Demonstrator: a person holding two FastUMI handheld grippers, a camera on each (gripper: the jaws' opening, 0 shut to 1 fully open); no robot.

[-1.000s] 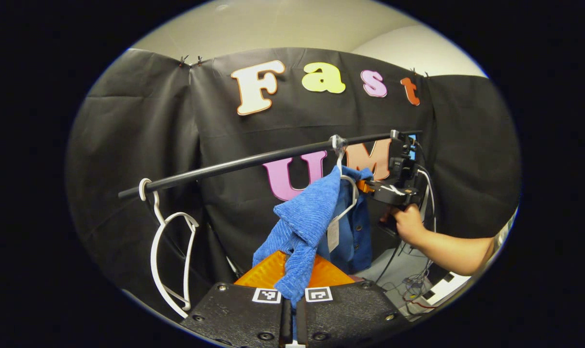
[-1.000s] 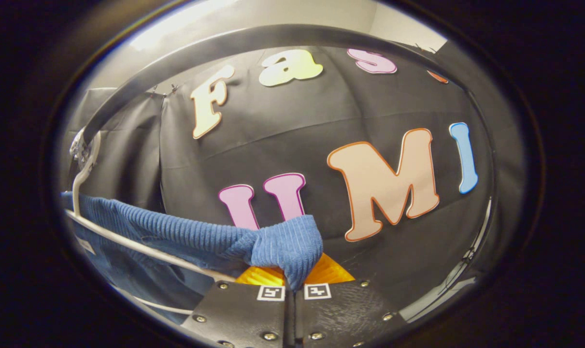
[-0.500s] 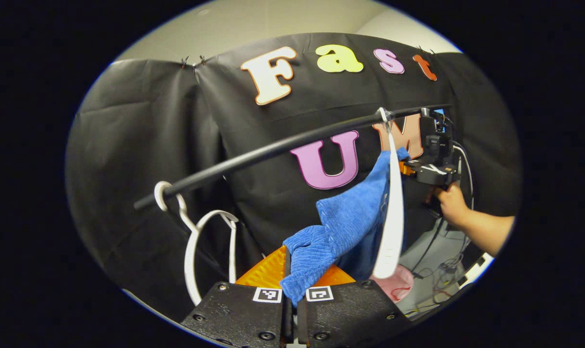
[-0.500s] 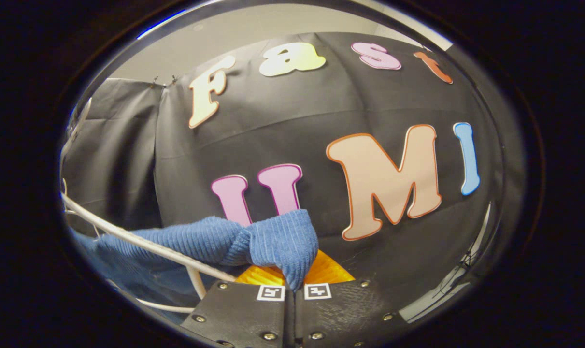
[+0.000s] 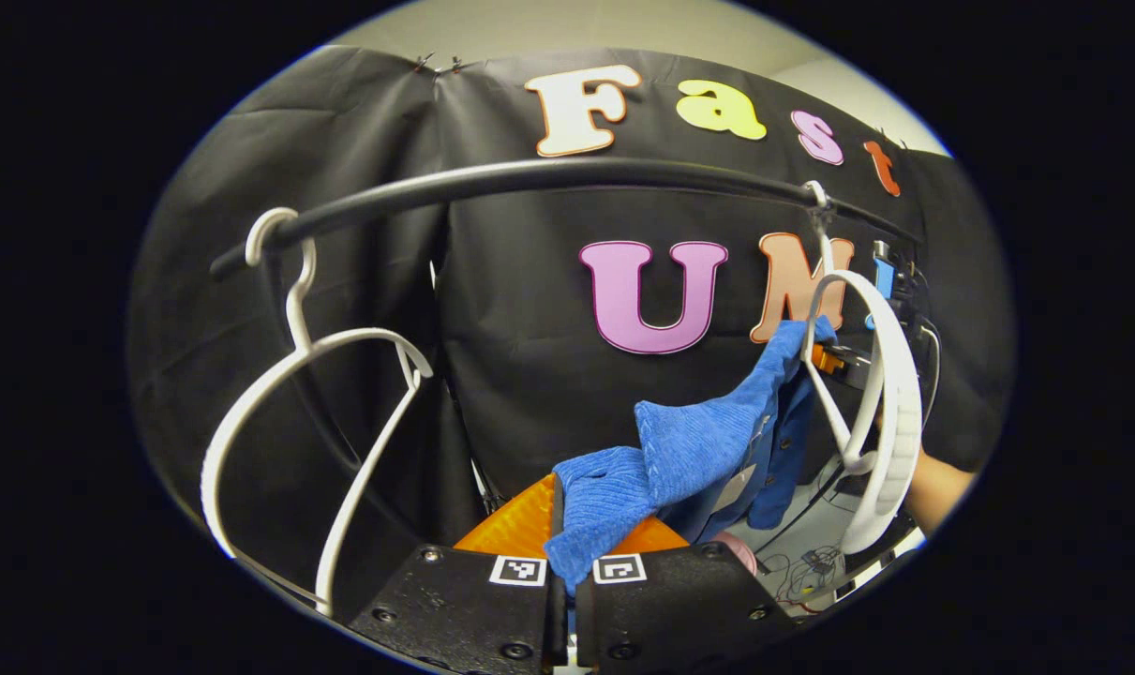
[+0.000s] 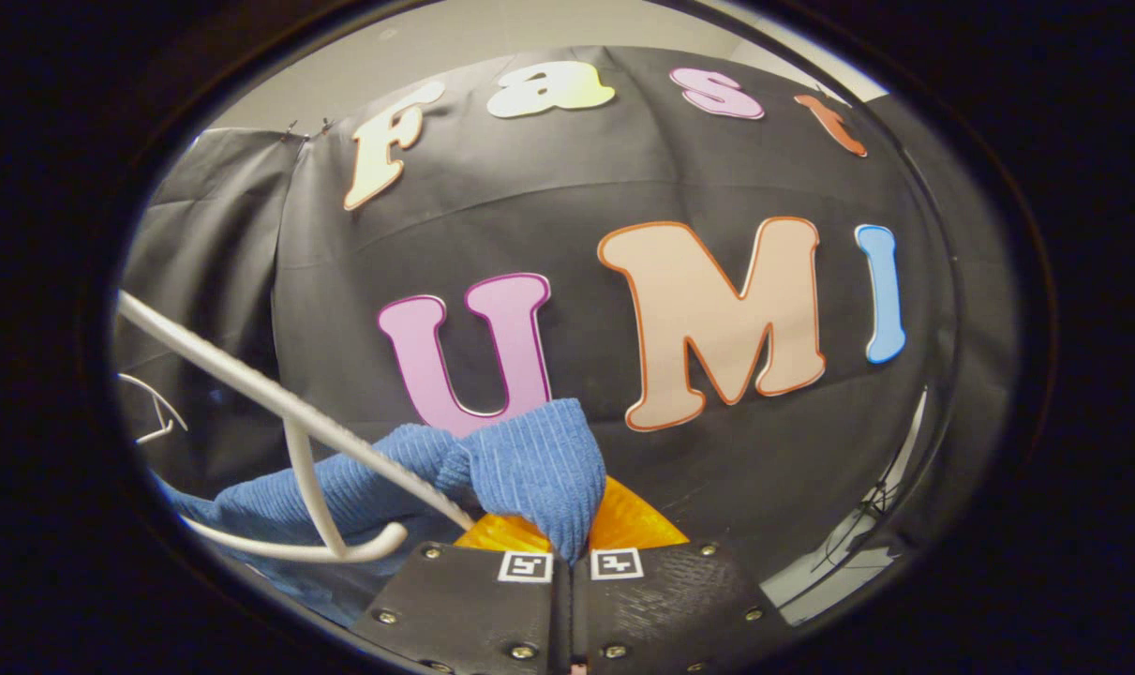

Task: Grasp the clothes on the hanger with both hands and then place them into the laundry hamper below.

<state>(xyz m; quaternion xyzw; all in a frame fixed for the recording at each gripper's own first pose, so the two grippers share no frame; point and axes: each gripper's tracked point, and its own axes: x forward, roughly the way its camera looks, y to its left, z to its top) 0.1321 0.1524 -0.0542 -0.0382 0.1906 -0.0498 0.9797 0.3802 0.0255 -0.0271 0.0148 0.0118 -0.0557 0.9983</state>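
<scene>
A blue corduroy garment [image 5: 689, 450] stretches between both grippers. My left gripper [image 5: 567, 577] is shut on one bunched end of it at the bottom of the left gripper view. The cloth runs up and right to the other gripper [image 5: 834, 361], far off beside a white hanger [image 5: 881, 412] that hangs from the black rail [image 5: 530, 178]. In the right gripper view my right gripper [image 6: 569, 561] is shut on the blue garment [image 6: 530, 469], which trails left under the white hanger's arm [image 6: 286, 408]. The hamper is hidden.
A second, bare white hanger [image 5: 295, 394] hangs at the left end of the rail, close to my left gripper. A person's hand [image 5: 937, 487] shows at the far right. Cables and a pink object [image 5: 740, 553] lie low on the right.
The left gripper has swung lower and closer under the rail. The garment has slid off the right hanger, which now hangs bare and turned. In the right gripper view the hanger arm has dropped across the cloth.
</scene>
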